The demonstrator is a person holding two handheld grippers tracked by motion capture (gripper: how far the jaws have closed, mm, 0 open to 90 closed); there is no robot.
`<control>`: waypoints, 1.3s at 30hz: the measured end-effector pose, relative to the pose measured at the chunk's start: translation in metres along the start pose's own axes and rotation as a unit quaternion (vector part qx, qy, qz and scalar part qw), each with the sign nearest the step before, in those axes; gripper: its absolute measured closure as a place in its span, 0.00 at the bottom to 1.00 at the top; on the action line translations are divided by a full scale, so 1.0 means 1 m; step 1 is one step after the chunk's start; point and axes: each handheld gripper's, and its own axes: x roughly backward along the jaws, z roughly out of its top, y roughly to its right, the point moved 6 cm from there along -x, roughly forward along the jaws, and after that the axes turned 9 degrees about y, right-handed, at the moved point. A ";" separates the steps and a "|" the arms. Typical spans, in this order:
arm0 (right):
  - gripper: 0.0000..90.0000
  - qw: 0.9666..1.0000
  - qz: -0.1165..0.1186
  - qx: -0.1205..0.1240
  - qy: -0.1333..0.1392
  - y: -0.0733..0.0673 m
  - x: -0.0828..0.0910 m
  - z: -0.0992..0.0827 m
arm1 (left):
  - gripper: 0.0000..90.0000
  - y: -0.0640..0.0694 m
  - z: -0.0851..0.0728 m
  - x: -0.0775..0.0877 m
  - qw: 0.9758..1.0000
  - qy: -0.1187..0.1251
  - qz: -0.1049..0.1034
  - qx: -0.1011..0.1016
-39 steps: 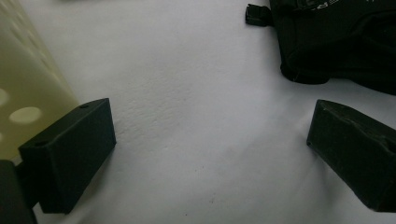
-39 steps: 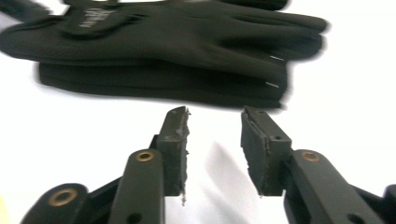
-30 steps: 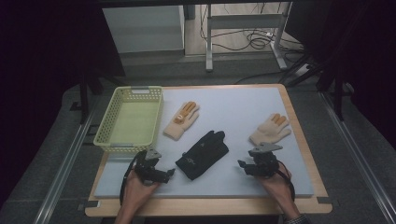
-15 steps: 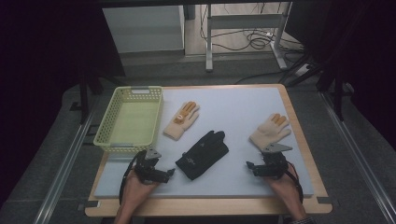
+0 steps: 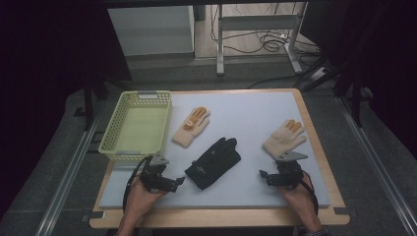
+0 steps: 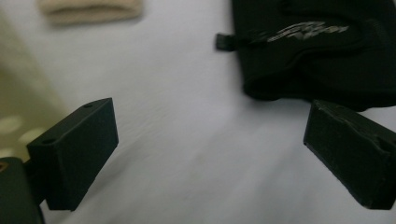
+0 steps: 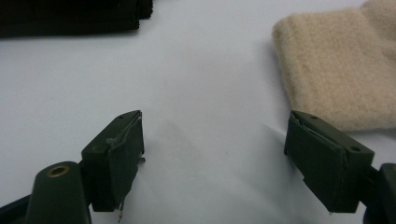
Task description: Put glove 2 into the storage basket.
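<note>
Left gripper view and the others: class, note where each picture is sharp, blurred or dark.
High view: bright table, dark surroundings. Left gripper view: basket blurred, black glove soft. Right gripper view: beige glove fairly sharp.

1. The high view looks forward and down from above the near edge, taking in the whole surface (image 5: 255, 105).
2. Each gripper view sits low, close over the surface.
3. Both share the black glove (image 5: 214, 156).
</note>
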 end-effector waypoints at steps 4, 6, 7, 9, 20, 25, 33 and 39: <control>0.22 1.000 0.000 0.000 0.000 0.000 0.000 0.000 | 0.02 0.013 0.017 -0.009 0.999 -0.007 -0.027 -0.014; 0.22 1.000 0.000 0.000 0.000 0.000 0.000 0.000 | 0.02 0.020 0.027 -0.015 0.999 -0.011 -0.044 -0.014; 0.22 1.000 0.000 0.000 0.000 0.000 0.000 0.000 | 0.01 0.024 0.032 -0.018 0.999 -0.013 -0.050 -0.016; 0.22 1.000 -0.001 0.000 0.000 0.000 0.000 0.000 | 0.01 0.031 0.042 -0.026 0.998 -0.016 -0.056 -0.021; 0.22 1.000 -0.001 0.000 0.000 0.000 0.000 0.000 | 0.00 0.062 0.066 -0.080 0.994 -0.056 -0.066 -0.069; 0.22 1.000 -0.001 0.000 0.001 0.000 0.000 0.000 | 0.00 0.050 0.061 -0.107 0.992 -0.089 -0.028 -0.082; 0.22 1.000 -0.001 0.000 0.000 0.000 0.000 0.000 | 0.04 0.051 0.057 -0.109 0.992 -0.095 -0.049 -0.070; 0.22 1.000 -0.001 0.000 0.000 0.000 0.000 0.000 | 0.36 0.058 0.060 -0.101 0.992 -0.092 -0.048 -0.072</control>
